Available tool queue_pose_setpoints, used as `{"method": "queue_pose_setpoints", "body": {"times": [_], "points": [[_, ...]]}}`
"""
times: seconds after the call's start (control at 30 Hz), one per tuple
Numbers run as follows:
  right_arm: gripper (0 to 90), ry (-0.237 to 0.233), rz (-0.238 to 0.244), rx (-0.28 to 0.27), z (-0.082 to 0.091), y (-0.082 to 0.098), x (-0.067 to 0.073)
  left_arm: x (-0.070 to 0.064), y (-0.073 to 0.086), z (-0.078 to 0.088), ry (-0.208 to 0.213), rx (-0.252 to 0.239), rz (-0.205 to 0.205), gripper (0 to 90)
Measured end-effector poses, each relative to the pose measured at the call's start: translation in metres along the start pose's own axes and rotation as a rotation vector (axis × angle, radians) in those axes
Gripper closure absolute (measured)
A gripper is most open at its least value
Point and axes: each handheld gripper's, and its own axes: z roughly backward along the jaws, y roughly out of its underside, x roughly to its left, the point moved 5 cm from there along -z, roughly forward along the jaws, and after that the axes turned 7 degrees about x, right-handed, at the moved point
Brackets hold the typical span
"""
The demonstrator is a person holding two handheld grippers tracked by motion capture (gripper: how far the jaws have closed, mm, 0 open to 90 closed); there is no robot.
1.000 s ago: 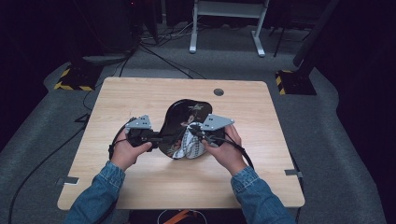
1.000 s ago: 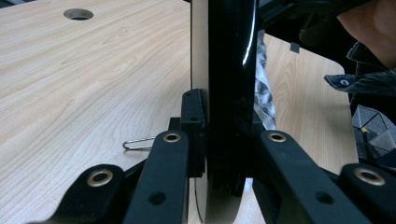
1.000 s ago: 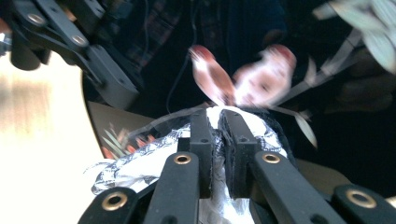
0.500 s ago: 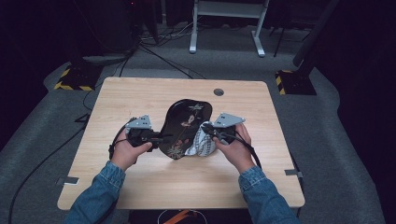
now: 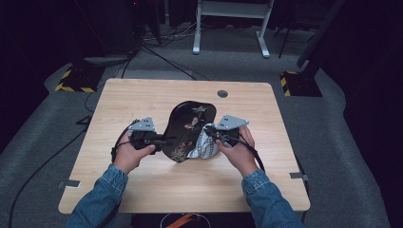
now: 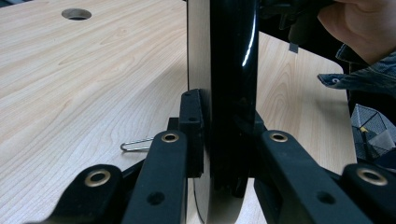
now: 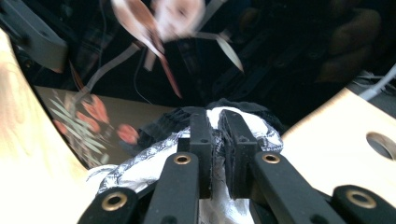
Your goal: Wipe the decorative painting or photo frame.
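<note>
A glossy black tray [image 5: 187, 124] painted with red and pale flowers stands tilted on the wooden table [image 5: 142, 99]. My left gripper [image 5: 164, 141] is shut on its left rim. In the left gripper view the tray's edge [image 6: 231, 70] runs upright between the pads of that gripper [image 6: 224, 140]. My right gripper [image 5: 209, 132] is shut on a bunched black-and-white patterned cloth [image 5: 204, 147], which rests against the tray's right side. In the right gripper view the cloth [image 7: 140, 161] bulges around the closed jaws of the gripper [image 7: 217, 140], just in front of the tray's shiny face [image 7: 116, 126].
A round cable hole [image 5: 222, 93] sits near the table's far edge. A small wire clip [image 6: 135, 145] lies on the wood beside the left gripper. On the floor behind stand a white frame [image 5: 228, 23] and yellow-black striped blocks [image 5: 76, 85].
My right gripper has shifted slightly to the right with the cloth against the tray. The left gripper and the tray have stayed in place.
</note>
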Motion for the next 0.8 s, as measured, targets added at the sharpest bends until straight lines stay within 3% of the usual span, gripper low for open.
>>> {"method": "queue_pose_setpoints", "body": {"times": [0.5,0.8], "points": [[84.3,-0.074,0.122,-0.042,-0.004,-0.033,0.039,0.000,0.000,0.000,-0.002,-0.001,0.002,78.9],[84.4,-0.086,0.114,-0.030,-0.007,-0.024,0.035,0.000,0.000,0.000,-0.001,-0.001,0.007,78.8]]}}
